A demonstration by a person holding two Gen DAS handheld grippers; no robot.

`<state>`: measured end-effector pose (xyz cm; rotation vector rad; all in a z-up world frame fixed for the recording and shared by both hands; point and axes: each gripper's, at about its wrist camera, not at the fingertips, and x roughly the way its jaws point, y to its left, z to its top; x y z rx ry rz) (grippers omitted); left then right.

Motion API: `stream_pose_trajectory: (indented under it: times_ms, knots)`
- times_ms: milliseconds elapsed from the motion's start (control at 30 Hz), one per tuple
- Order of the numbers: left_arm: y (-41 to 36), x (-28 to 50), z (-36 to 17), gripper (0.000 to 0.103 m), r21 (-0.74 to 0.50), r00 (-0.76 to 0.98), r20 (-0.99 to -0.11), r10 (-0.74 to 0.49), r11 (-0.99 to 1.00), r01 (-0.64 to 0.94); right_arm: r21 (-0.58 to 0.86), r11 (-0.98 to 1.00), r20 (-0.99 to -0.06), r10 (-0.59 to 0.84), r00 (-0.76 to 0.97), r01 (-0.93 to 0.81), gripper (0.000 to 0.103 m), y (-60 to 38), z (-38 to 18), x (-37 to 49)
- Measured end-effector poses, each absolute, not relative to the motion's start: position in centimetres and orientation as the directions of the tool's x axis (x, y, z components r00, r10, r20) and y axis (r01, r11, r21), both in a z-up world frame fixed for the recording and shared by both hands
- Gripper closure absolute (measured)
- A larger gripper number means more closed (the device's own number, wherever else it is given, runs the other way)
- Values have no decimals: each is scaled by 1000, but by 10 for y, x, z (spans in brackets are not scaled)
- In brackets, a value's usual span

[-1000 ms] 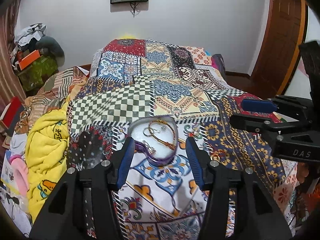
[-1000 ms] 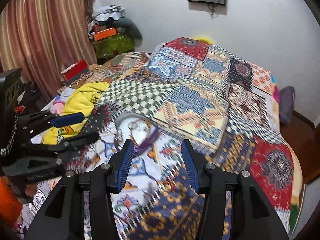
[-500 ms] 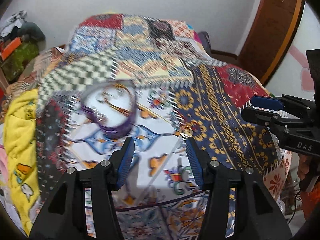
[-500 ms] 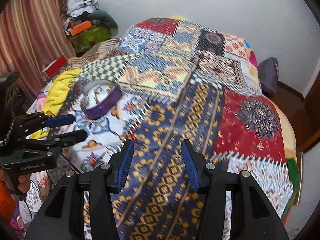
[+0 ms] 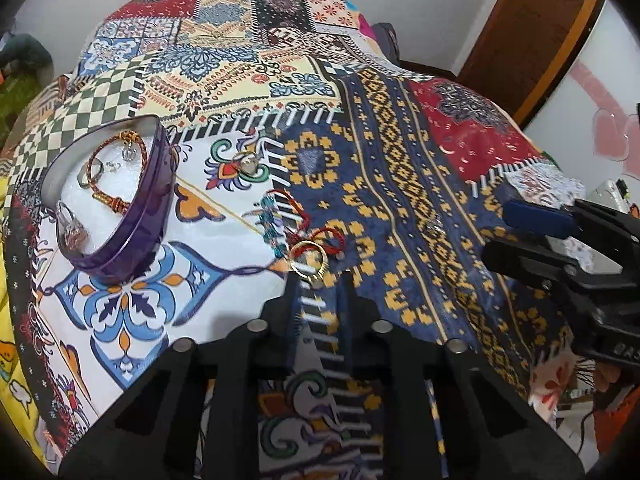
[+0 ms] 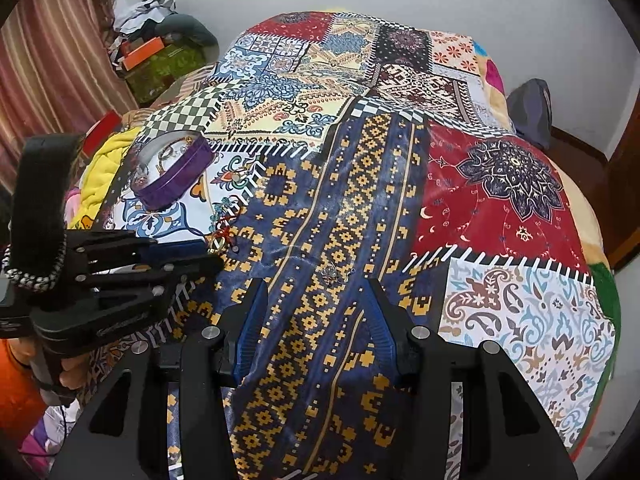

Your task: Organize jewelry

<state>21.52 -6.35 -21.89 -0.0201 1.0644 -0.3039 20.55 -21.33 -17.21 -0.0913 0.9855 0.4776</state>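
A purple heart-shaped tin (image 5: 154, 200) (image 6: 180, 176) lies at the left of the patchwork bedspread and holds a braided bracelet (image 5: 116, 176) and rings. A gold ring (image 5: 309, 261) tangled with a red cord bracelet (image 5: 320, 236) lies at the tips of my left gripper (image 5: 319, 280) (image 6: 212, 257). Its fingers are drawn in to about the ring's width, and I cannot tell whether they pinch it. My right gripper (image 6: 316, 312) (image 5: 496, 236) stands open over the blue and yellow band. A small silver piece (image 6: 332, 276) (image 5: 432, 226) lies just beyond its fingertips.
Another ring with a pale stone (image 5: 248, 162), a teal beaded piece (image 5: 268, 220) and a thin gold chain (image 5: 224, 206) lie between the tin and the gold ring. A yellow blanket (image 6: 108, 152) bunches at the bed's left edge. A wooden door (image 5: 532, 40) stands at the right.
My left gripper left the tin, moved right and down to the gold ring, and its fingers narrowed. My right gripper swung right over the blue band and stayed open.
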Motion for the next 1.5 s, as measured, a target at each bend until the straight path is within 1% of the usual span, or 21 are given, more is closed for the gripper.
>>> stream_pose_trajectory:
  times_ms: [67, 133, 233, 633, 867, 967, 1033, 1067, 1100, 1133, 1167, 1233, 1500]
  knots:
    - [-62, 217, -220, 97, -166, 453, -855, -254, 960, 226, 142, 891, -819, 350, 454, -432, 58, -213, -173, 205]
    - [-60, 217, -220, 97, -174, 459, -850, -260, 960, 222, 145, 888, -821, 354, 448, -437, 58, -210, -174, 206]
    - [-58, 213, -216, 97, -146, 483, -844, -235, 965, 216, 149, 880, -821, 364, 439, -451, 58, -204, -175, 207]
    - [-9, 196, -174, 97, -130, 609, -771, -189, 982, 140, 151, 822, -825, 411, 388, -550, 58, -145, -180, 222]
    - [10, 193, -166, 97, -139, 633, -754, -178, 984, 112, 131, 796, -852, 395, 344, -591, 58, -113, -193, 243]
    - [13, 192, -165, 97, -139, 636, -752, -174, 985, 105, 101, 787, -873, 363, 325, -608, 58, -103, -206, 248]
    - [15, 191, -165, 97, -139, 637, -751, -171, 985, 101, 81, 790, -868, 355, 346, -608, 58, -103, -210, 246]
    - [16, 192, -165, 97, -138, 637, -751, -171, 985, 101, 68, 790, -863, 353, 362, -610, 66, -104, -210, 244]
    - [16, 191, -165, 97, -136, 638, -752, -167, 986, 99, 55, 791, -859, 349, 376, -610, 79, -104, -209, 242]
    - [16, 191, -165, 97, -134, 637, -753, -165, 986, 97, 46, 792, -856, 345, 385, -609, 84, -106, -208, 241]
    - [17, 192, -166, 97, -133, 635, -755, -163, 986, 95, 45, 795, -854, 344, 390, -605, 93, -108, -207, 241]
    - [17, 192, -165, 97, -130, 634, -757, -158, 987, 91, 66, 801, -850, 358, 386, -596, 96, -114, -205, 241]
    - [21, 188, -152, 97, -126, 662, -736, -144, 989, 75, 79, 806, -808, 396, 435, -587, 96, -126, -176, 237]
